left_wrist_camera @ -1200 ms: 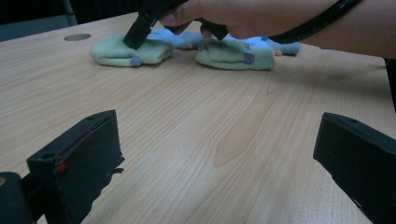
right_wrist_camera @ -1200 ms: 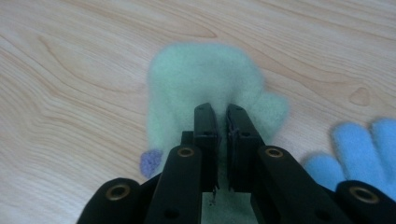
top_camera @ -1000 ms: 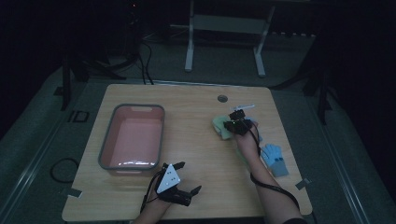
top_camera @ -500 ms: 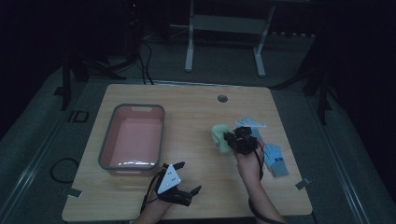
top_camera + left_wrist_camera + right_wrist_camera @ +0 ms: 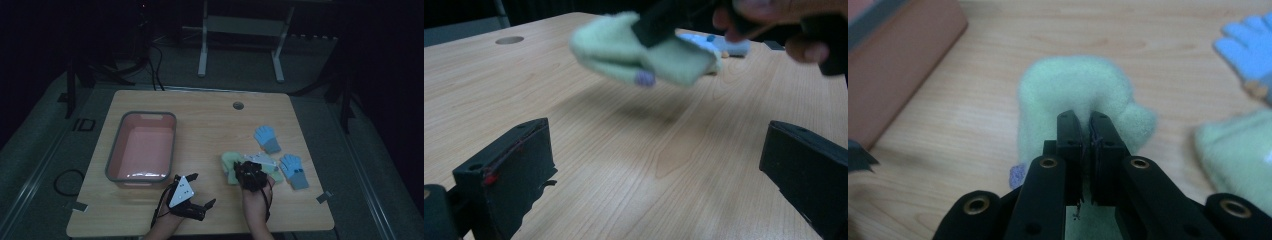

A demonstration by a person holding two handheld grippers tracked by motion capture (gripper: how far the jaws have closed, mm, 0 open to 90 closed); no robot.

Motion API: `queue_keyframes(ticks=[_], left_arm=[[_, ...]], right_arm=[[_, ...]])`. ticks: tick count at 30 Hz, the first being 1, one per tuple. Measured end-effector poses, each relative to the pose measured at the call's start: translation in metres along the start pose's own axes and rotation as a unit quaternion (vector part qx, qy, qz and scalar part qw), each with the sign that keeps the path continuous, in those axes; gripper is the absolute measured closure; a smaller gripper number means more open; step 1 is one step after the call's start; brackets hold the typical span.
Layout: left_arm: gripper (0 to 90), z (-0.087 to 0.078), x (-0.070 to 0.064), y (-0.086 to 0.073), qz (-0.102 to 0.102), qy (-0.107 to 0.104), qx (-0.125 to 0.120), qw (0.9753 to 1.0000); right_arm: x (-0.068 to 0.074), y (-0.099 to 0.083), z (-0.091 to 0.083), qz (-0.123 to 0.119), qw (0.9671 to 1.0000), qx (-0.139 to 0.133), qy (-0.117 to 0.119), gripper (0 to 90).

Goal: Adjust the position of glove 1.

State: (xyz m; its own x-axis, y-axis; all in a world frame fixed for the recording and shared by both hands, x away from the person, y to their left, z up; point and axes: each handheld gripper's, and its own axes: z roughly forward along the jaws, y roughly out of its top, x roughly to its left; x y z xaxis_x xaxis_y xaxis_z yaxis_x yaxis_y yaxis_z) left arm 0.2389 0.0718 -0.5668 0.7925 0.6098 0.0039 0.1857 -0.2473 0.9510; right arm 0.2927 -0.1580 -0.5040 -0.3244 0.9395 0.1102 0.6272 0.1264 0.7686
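The green glove [image 5: 1083, 95] hangs from your right gripper [image 5: 1087, 131], lifted a little above the table [image 5: 210, 120], right of the pink bin [image 5: 142, 147]; in the left gripper view you see the glove [image 5: 644, 50] in the air with its shadow on the wood under it. The jaws of the right gripper are pressed together on a fold of the fabric, so the cloth bulges around them. This glove looks very light and soft, a fleecy knit, so I judge it will not slip easily, but it will droop and swing when you move fast. It is not fragile. The pinch seems to be in the middle of the glove, which is a good place; a hold at a fingertip would let it dangle long and maybe catch on the bin rim. A second green glove [image 5: 1238, 150] lies just beside, and two blue gloves [image 5: 280, 155] lie further right. Your left gripper [image 5: 192, 192] rests low near the table's front edge, below the bin, its jaws wide apart and holding nothing.
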Motion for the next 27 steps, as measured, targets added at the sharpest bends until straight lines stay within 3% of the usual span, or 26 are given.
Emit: queue_keyframes(ticks=[2, 6, 9, 12, 16, 20, 27], left_arm=[[1.1, 0.000, 0.000, 0.000, 0.000, -0.001, -0.001, 1.0000], [1.0, 0.000, 0.000, 0.000, -0.001, -0.003, 0.000, 1.0000], [1.1, 0.000, 0.000, 0.000, -0.001, -0.004, -0.001, 1.0000], [1.1, 0.000, 0.000, 0.000, -0.002, -0.004, 0.000, 1.0000], [1.0, 0.000, 0.001, 0.000, -0.004, -0.005, 0.000, 1.0000], [1.1, 0.000, 0.001, 0.000, -0.003, -0.006, 0.000, 1.0000], [1.1, 0.000, 0.001, 0.000, -0.003, -0.005, 0.000, 1.0000]], right_arm=[[0.002, -0.008, 0.003, 0.004, 1.0000, -0.001, -0.008, 85.3], [0.000, -0.023, 0.013, 0.021, 0.9996, 0.020, -0.005, 85.2], [0.001, -0.032, 0.023, 0.021, 0.9992, 0.032, -0.010, 84.4], [0.000, -0.037, 0.030, 0.020, 0.9990, 0.037, -0.013, 81.5], [0.000, -0.037, 0.031, 0.022, 0.9992, 0.034, -0.007, 70.0], [-0.001, -0.034, 0.027, 0.013, 0.9995, 0.030, 0.001, 59.5], [-0.015, -0.017, 0.016, -0.038, 0.9992, 0.008, 0.012, 57.6]])
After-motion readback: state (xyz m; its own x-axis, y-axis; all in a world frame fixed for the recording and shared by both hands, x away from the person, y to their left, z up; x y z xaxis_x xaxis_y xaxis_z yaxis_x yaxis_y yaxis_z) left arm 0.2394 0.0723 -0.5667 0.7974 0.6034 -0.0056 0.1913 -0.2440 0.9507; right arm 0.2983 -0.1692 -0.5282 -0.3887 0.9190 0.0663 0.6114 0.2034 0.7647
